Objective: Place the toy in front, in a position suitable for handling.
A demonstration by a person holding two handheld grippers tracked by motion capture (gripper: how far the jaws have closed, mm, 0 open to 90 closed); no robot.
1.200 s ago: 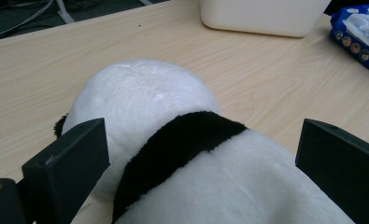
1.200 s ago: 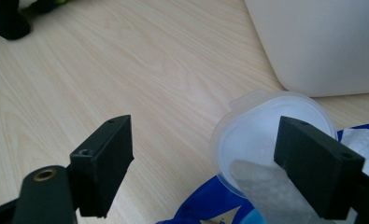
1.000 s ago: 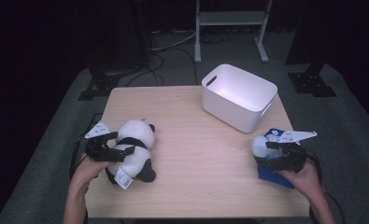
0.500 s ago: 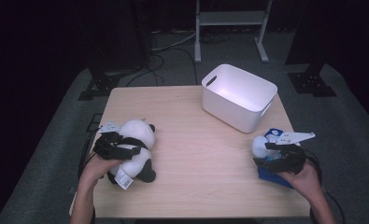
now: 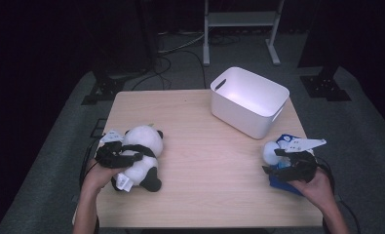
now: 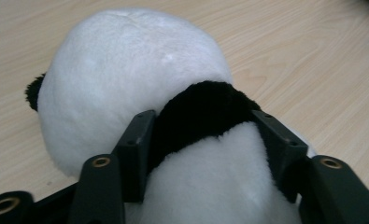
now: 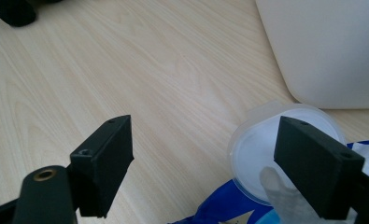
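On table's left edge: my left gripper (image 5: 131,158) – jaws have just been closing, now clamped on the plush panda (image 6: 140,84).
Panda: lying near the left edge.
Right gripper (image 7: 219,158): jaws spread wide – blue packet (image 5: 282,183) beneath, nothing pinched.

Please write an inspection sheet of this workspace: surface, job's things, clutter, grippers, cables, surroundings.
Surface: wooden table, light, bare in the middle.
Job's things: panda plush lying at the left; white bin at the far right, looks empty.
Clutter: blue-and-white packet at the right edge.
Grippers: left gripper has just been closing, jaws pressing the panda's neck; right gripper open beside the packet.
Cables: floor cables behind the table.
Surroundings: dark room, white stand, grey carpet.
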